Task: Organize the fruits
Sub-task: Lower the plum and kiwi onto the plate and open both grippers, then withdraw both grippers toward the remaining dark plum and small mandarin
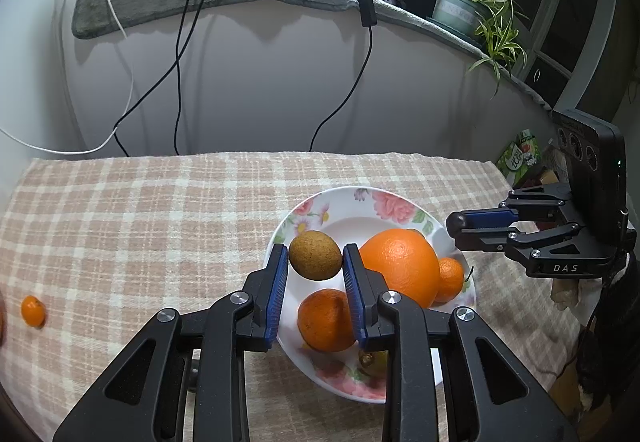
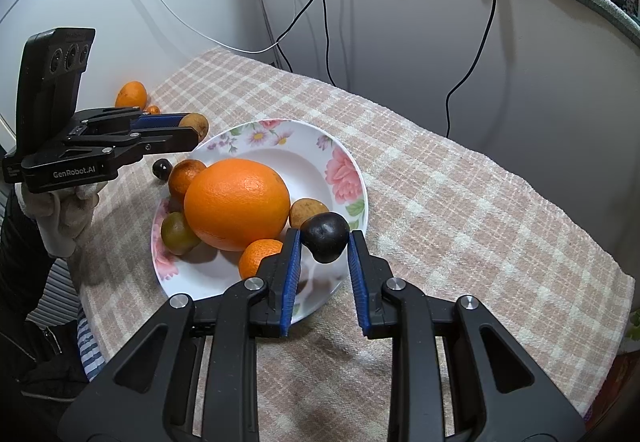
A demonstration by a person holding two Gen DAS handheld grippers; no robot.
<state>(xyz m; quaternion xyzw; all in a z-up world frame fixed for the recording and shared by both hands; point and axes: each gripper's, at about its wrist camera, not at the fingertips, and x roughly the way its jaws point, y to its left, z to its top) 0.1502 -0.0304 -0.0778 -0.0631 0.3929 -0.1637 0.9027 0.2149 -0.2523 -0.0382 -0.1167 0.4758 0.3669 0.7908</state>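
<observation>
Plate (image 2: 344, 178): white, floral rim, on a checked cloth (image 2: 460, 202). Holds a big orange (image 2: 237, 204), a mandarin (image 2: 185, 175) on its far left, a second mandarin (image 2: 258, 257) at the near rim, a green fruit (image 2: 178, 233) and a tan fruit (image 2: 307, 213).

Left gripper (image 1: 315, 256): above the plate's left rim; a brown fruit (image 1: 315, 255) sits between its blue pads (image 1: 278, 284), a thin gap showing on the left side, so a firm grip cannot be told. A gloved hand (image 2: 64, 218) carries it.

Right gripper (image 2: 325, 238): above the plate's near-right rim, narrow, clamped on a dark fruit (image 2: 325, 237) at the fingertips.

On the cloth, off the plate: small dark fruit (image 2: 162, 169) just left of the rim; orange (image 2: 131, 94) and a tiny orange fruit (image 2: 153, 109) at the far-left edge.

Background: black cables (image 1: 178, 54), potted plant (image 1: 476, 6) on a ledge.
</observation>
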